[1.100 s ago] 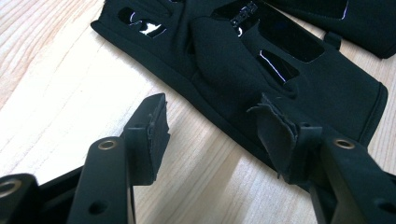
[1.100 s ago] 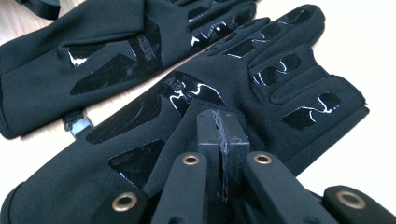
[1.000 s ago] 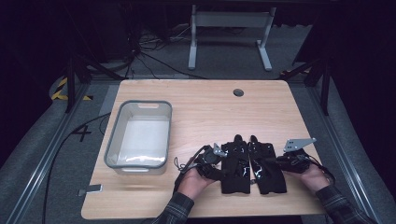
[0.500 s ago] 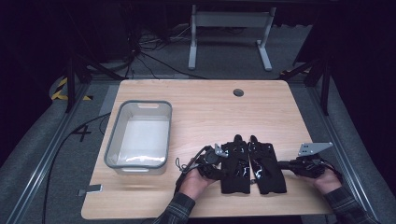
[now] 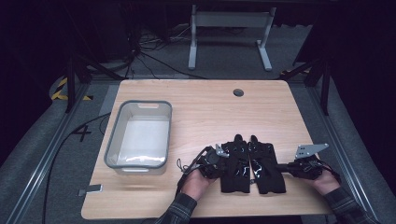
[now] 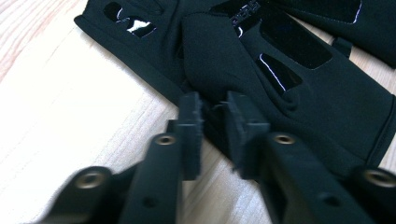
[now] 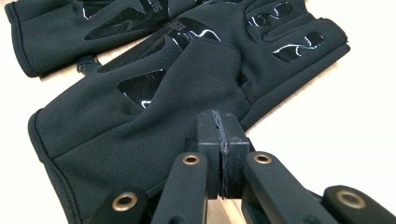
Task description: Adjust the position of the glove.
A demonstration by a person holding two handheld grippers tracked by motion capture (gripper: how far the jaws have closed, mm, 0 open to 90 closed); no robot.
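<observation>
Near the table's front edge: 2 black gloves lie flat, side by side, fingers pointing away from the person.
Left glove [image 5: 235, 164]: touching the right glove [image 5: 265, 163] along their inner edges; glossy patches show on both.
Left gripper [image 6: 214, 122]: at the left glove's outer edge, jaws a little apart with a narrow gap; a fold of glove seems to sit between them, though the blur makes that uncertain.
Right gripper [image 7: 221, 138]: just beside the right glove's outer edge, jaws pressed together with nothing between them, tips at the fabric's border.
Hands: left hand [image 5: 196, 183] and right hand [image 5: 322, 179] each hold 1 gripper.
Bin [image 5: 113, 144]: grey, on the table [image 5: 205, 107], well apart to the left.
</observation>
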